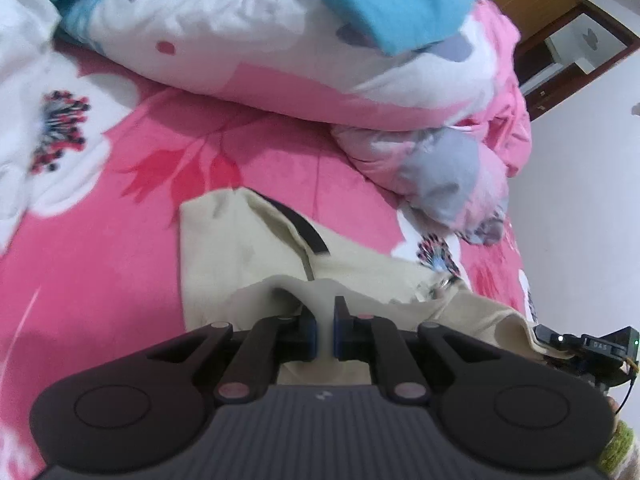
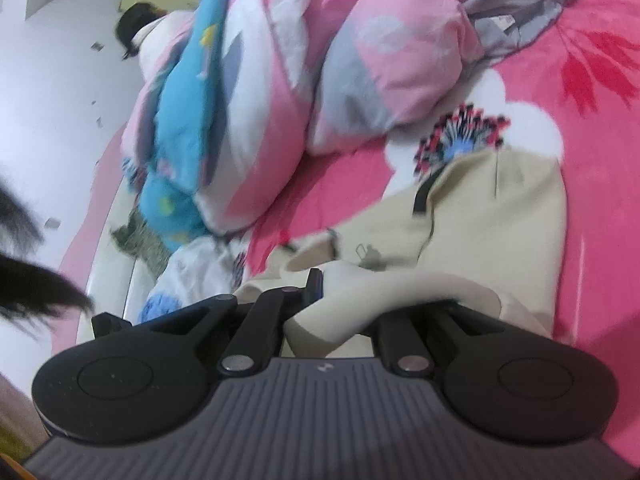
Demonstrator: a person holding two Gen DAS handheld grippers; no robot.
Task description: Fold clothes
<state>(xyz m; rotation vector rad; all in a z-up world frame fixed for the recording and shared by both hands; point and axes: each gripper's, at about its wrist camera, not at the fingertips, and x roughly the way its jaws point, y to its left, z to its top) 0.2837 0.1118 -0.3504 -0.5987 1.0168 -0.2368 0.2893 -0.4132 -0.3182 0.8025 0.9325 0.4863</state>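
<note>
A cream garment (image 1: 240, 248) with a black-trimmed neck opening (image 1: 304, 232) lies partly folded on the pink flowered bed sheet (image 1: 100, 280). My left gripper (image 1: 326, 320) is shut on a raised fold of its near edge, cloth pinched between the blue pads. At the right edge of the left wrist view the garment runs to the other gripper's black housing (image 1: 592, 346). In the right wrist view my right gripper (image 2: 336, 284) is shut on the same garment (image 2: 500, 220). Cream cloth bulges over it and hides the right finger; only the left finger (image 2: 314, 280) shows.
A bunched pink, white and grey quilt (image 1: 280, 60) and a blue blanket (image 1: 392, 0) fill the far side of the bed. A wooden nightstand (image 1: 560, 40) stands by the wall. Dark hair (image 2: 24, 280) hangs in at the left. A green knit sleeve (image 1: 620, 444) shows.
</note>
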